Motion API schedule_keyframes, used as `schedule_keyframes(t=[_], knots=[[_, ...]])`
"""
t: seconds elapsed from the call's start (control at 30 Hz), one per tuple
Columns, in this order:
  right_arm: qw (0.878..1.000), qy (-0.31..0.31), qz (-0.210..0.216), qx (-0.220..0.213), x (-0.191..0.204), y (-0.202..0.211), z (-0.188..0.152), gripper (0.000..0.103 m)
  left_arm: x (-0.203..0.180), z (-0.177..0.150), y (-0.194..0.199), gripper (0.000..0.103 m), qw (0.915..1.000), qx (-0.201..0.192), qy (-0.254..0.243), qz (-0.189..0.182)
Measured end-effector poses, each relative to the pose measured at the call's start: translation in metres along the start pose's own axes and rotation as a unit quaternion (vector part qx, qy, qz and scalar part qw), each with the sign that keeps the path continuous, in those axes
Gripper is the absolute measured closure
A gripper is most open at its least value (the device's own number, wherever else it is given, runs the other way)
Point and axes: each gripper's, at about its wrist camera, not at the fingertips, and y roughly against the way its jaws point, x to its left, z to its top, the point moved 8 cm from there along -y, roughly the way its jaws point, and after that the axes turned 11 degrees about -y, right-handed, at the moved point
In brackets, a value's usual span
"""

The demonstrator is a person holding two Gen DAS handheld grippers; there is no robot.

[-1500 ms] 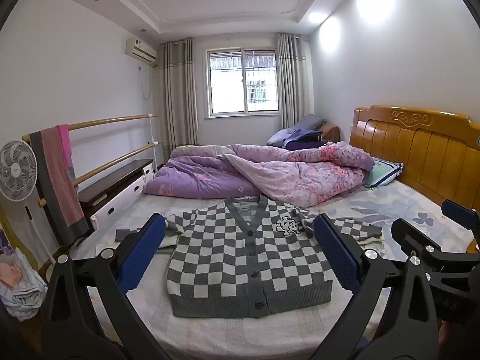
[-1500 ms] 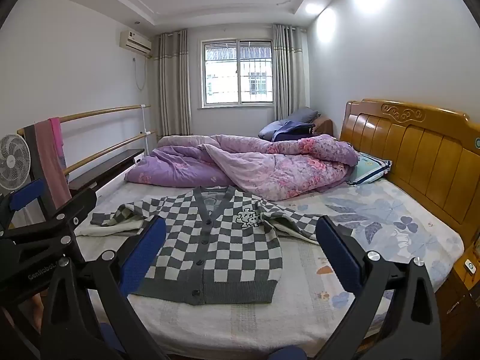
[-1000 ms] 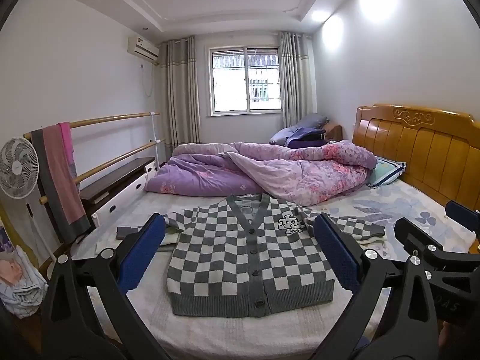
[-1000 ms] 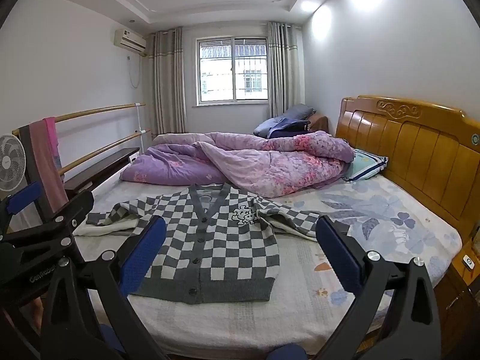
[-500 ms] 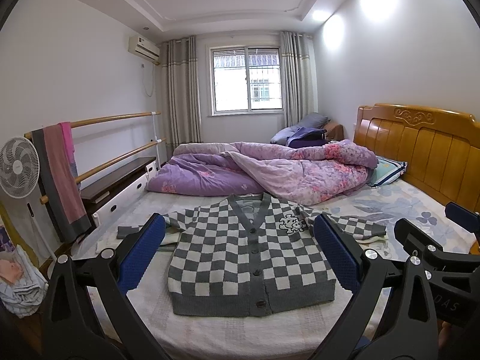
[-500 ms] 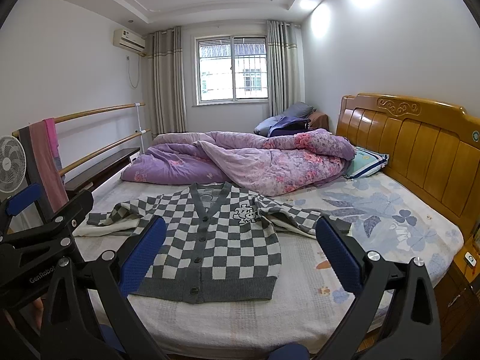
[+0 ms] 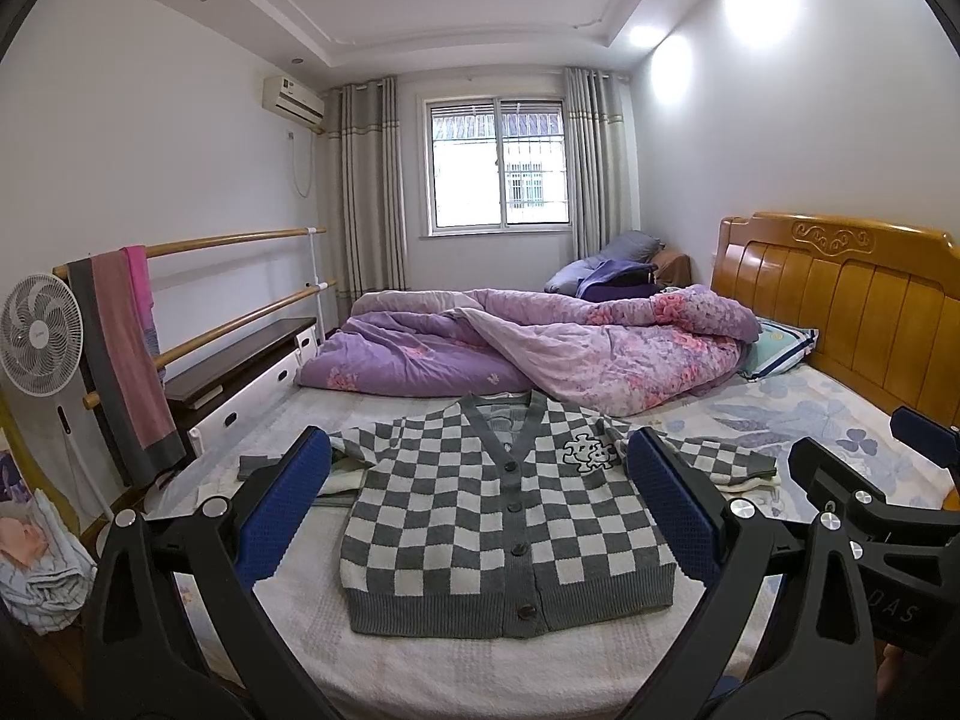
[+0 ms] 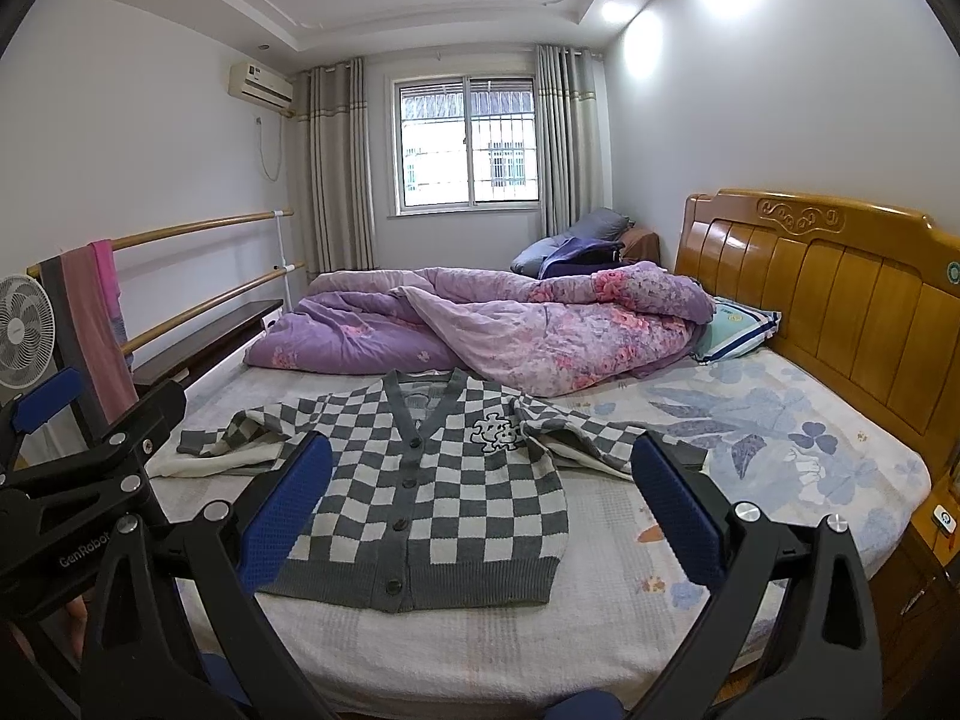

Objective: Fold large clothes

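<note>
A grey-and-white checkered cardigan (image 7: 507,519) lies flat and buttoned on the near part of the bed (image 7: 420,666), hem toward the cameras and V-neck toward the window (image 7: 498,171), with both sleeves spread out to the sides. Behind its collar a rumpled purple floral quilt (image 7: 540,348) is heaped across the mattress, and a pillow (image 7: 780,348) rests against the wooden headboard (image 7: 840,300). The left gripper (image 7: 480,504) hangs above the bed's near edge with its jaws spread wide and nothing between them; the right gripper (image 8: 480,504) is held beside it, likewise released and empty, clear of the cardigan. A towel (image 7: 126,354) is draped over a wooden rail at left, just beside a standing fan (image 7: 39,333).
</note>
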Motion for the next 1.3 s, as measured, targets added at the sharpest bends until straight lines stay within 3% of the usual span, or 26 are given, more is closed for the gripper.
schedule_keyframes(t=[1.3], knots=[[1.000,0.001,0.002,0.000,0.0011,-0.0013,0.0013,0.007,0.0080,-0.0038,-0.0031,0.005,1.0000,0.004,0.005,0.000]])
